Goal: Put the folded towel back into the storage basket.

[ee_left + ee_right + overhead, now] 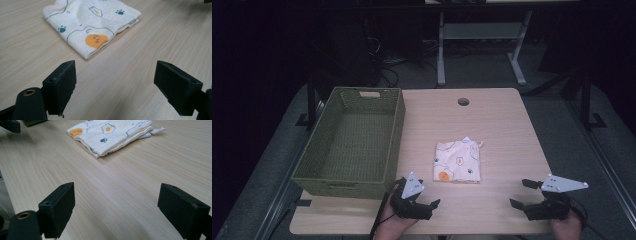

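Note:
A folded white cloth (457,161) printed with small orange and blue figures lies flat in the middle of the wooden table (492,125). My left gripper (418,192) rests near the front edge, just short of the cloth's near left corner, jaws open and empty. In the left gripper view the cloth (90,23) lies ahead of the left gripper (115,85). My right gripper (523,194) sits at the front right, open, with bare wood between its jaws. From the right gripper view the cloth (112,135) is farther off, up and left of the right gripper (116,208).
A green woven basket (394,135) with nothing in it stands on the table's left side, its near wall beside my left gripper. A round cable hole (463,101) sits near the far edge. Table legs and cables lie on the dark floor beyond.

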`<act>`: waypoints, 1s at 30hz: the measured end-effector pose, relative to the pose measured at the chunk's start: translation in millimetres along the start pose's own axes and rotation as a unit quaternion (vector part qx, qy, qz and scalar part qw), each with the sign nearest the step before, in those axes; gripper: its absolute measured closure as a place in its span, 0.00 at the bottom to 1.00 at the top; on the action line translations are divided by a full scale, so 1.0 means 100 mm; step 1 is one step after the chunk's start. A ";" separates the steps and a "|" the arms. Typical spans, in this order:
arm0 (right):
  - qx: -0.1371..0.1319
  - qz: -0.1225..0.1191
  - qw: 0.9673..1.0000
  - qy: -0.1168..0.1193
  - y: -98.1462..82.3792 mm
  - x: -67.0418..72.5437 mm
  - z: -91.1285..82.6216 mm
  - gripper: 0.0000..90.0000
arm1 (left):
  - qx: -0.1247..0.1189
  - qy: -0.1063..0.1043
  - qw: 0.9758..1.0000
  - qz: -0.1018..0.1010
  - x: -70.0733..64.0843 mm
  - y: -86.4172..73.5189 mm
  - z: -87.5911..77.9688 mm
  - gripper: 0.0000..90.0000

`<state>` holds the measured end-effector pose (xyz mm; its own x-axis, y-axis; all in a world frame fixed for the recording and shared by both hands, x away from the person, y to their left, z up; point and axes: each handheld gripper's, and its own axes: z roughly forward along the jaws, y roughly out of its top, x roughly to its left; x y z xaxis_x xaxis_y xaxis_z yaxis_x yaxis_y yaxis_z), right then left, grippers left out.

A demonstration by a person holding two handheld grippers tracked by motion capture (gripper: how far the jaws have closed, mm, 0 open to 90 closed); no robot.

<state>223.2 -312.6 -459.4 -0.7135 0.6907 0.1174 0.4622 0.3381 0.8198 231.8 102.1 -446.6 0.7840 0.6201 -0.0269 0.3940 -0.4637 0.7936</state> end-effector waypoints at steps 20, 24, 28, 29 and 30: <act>-0.001 0.002 1.000 -0.012 -0.01 0.00 -0.01 0.15 | 0.028 -0.012 0.999 0.027 0.03 0.37 0.09 0.21; 0.000 -0.001 1.000 -0.012 0.00 0.03 -0.01 0.15 | 0.031 -0.016 0.999 0.031 0.03 0.44 0.12 0.21; 0.004 0.001 1.000 -0.015 0.00 0.03 0.00 0.15 | 0.035 -0.020 0.999 0.034 0.04 0.51 0.16 0.21; 0.004 0.001 1.000 -0.015 0.00 0.04 0.00 0.15 | 0.038 -0.020 0.998 0.035 0.05 0.52 0.17 0.21; 0.002 -0.001 1.000 -0.016 0.00 0.03 0.00 0.15 | 0.039 -0.020 0.998 0.035 0.06 0.53 0.18 0.21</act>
<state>220.7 -310.7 -459.0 -0.6971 0.7103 0.0980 0.4627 0.3412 0.8182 266.1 69.3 -415.4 0.8290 0.5593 0.0015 0.3726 -0.5543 0.7443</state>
